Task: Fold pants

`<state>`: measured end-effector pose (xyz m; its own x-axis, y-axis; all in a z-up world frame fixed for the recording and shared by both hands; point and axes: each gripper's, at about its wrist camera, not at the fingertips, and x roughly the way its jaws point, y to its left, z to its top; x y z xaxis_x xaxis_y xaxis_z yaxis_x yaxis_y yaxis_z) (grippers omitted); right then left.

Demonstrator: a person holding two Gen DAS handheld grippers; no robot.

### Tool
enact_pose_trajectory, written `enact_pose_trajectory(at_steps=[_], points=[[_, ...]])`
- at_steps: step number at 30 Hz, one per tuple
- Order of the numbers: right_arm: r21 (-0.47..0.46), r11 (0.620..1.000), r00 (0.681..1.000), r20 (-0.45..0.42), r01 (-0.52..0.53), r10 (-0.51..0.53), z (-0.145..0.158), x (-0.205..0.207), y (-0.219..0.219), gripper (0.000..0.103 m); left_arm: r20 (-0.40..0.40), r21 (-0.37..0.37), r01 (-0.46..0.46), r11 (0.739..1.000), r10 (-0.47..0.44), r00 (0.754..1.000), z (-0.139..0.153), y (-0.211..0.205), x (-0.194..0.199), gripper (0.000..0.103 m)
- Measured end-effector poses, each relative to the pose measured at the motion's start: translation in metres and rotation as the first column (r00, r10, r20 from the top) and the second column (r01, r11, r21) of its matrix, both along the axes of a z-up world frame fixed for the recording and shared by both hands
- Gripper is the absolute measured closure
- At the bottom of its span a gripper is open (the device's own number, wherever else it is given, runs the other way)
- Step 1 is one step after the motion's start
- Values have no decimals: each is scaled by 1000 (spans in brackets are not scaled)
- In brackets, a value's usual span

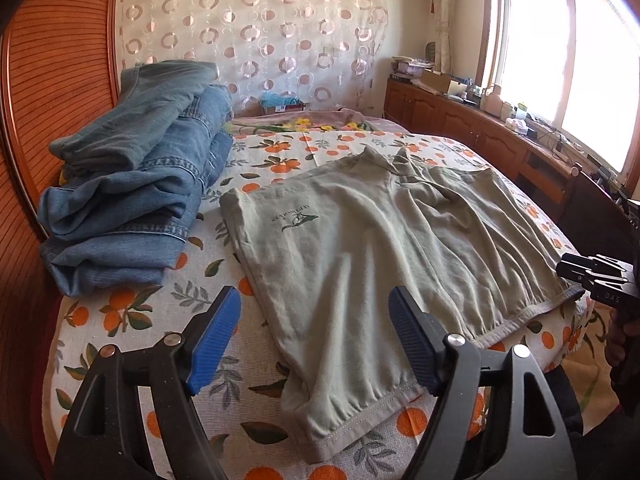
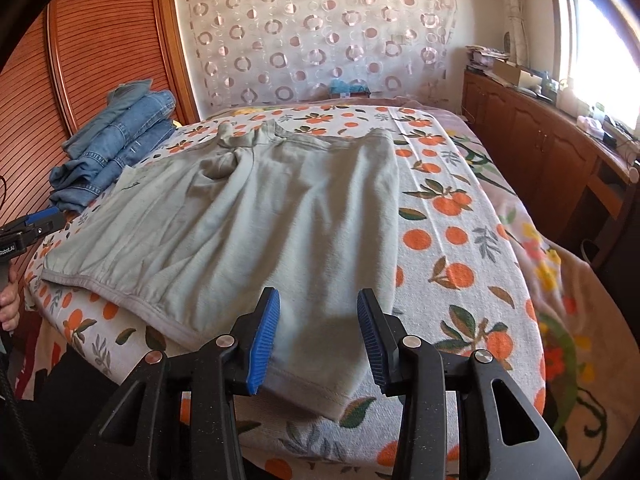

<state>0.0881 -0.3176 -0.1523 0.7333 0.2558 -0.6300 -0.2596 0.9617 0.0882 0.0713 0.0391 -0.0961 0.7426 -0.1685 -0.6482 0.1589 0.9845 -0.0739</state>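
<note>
The left gripper (image 1: 314, 340) stands wide over the near hem corner of the grey-green shorts (image 1: 360, 248), nothing pinched between its blue pads (image 1: 212, 340). The right gripper (image 2: 318, 340), jaws narrower but parted, hovers above the opposite hem corner, also empty. The shorts lie spread flat on the orange-print bedcover (image 2: 452, 240), probably laid out for the next fold. A stack of folded jeans (image 1: 136, 192) sits beside them, seemingly already done.
</note>
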Motion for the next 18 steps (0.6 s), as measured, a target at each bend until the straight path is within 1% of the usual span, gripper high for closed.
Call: enact_pose_trajectory(at_steps=[3, 12, 18], points=[[-3, 1000, 1000, -7, 4, -4, 1, -4, -5, 61, -12, -2, 6, 1000, -6, 1000, -5, -4, 0, 26], [-9, 1000, 997, -66, 27, -28, 0, -13, -23, 61, -48, 15, 9, 1000, -9, 999, -19, -9, -4, 26], [-16, 1000, 997, -78, 6, -8, 1, -18, -22, 61, -84, 9, -8, 1000, 9, 996, -32, -4, -1, 26]])
